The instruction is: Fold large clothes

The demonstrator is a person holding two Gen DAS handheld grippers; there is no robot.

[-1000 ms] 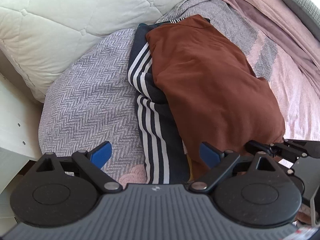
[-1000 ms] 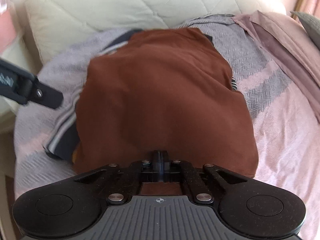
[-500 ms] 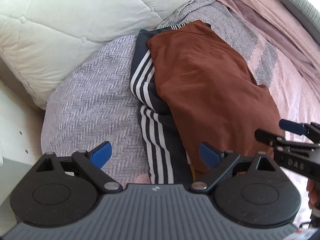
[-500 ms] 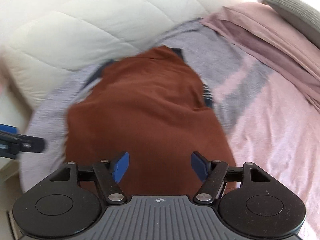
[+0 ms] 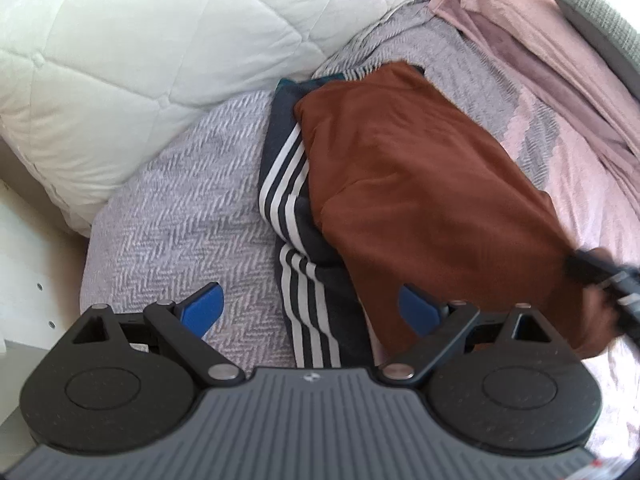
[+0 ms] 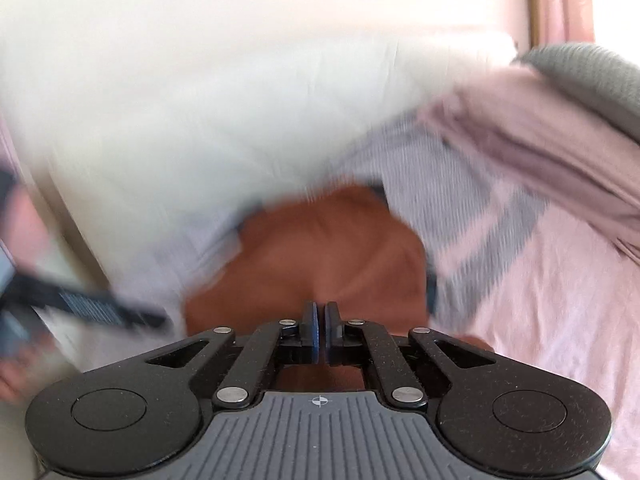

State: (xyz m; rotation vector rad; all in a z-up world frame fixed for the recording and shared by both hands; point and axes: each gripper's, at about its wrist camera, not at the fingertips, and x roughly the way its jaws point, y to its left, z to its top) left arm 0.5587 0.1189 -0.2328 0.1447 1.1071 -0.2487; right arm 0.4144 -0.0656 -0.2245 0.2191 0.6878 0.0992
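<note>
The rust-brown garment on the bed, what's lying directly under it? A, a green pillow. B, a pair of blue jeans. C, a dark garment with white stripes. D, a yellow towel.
C: in the left wrist view the rust-brown garment lies on a dark garment with white stripes, which sticks out along its left edge.

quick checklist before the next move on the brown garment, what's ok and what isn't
1. Right gripper shut: ok, fingers together after just closing.
2. Brown garment held by it: cannot tell, the picture is blurred and no cloth shows between the pads.
3. Left gripper free: ok, open and empty.
4. Brown garment lies atop the striped garment: ok.
5. Striped garment stays clear of the grasp: cannot tell.
6. Right wrist view sharp enough: not ok.
</note>
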